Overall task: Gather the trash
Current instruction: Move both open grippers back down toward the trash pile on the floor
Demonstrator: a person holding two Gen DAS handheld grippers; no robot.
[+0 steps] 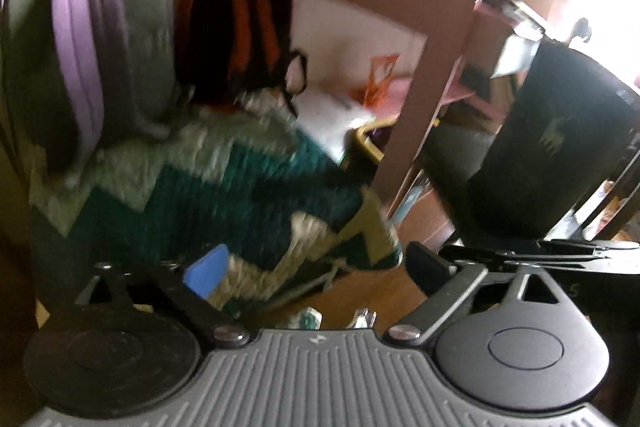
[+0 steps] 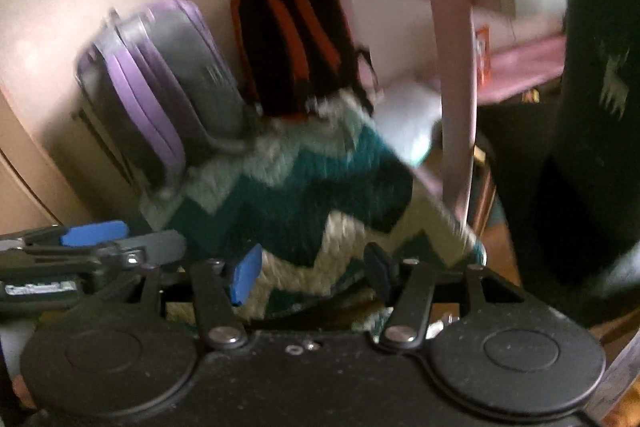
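Left wrist view, claw: the left gripper [image 1: 316, 269] stands spread wide with nothing between its fingers; one blue pad [image 1: 206, 273] shows on the left.
Left wrist view, trash: no clear piece of trash can be picked out; small pale scraps [image 1: 308, 319] lie on the wooden floor [image 1: 376, 287] just ahead of the gripper body, too blurred to name.
Left wrist view, risk: the zigzag blanket [image 1: 208, 187] hangs close ahead, so I judge an open finger could snag its knit or fringe if it pushes on.
Left wrist view, hard to see: the whole picture is smeared; the black bin [image 1: 552, 147] at right is cut by the edge, and its mouth is unclear.
Right wrist view, claw: the right gripper [image 2: 310, 273] is also open and empty, with the blanket [image 2: 296, 195] right behind its fingers.
Right wrist view, trash: none to be seen here.
Right wrist view, risk: the left gripper [image 2: 92, 243] sits just beside it at lower left, so the two could knock together; the pink chair [image 2: 452, 67] is near.
Right wrist view, hard to see: the purple suitcase [image 2: 160, 99] and orange-striped backpack [image 2: 296, 47] are blurred, and the floor is mostly hidden.
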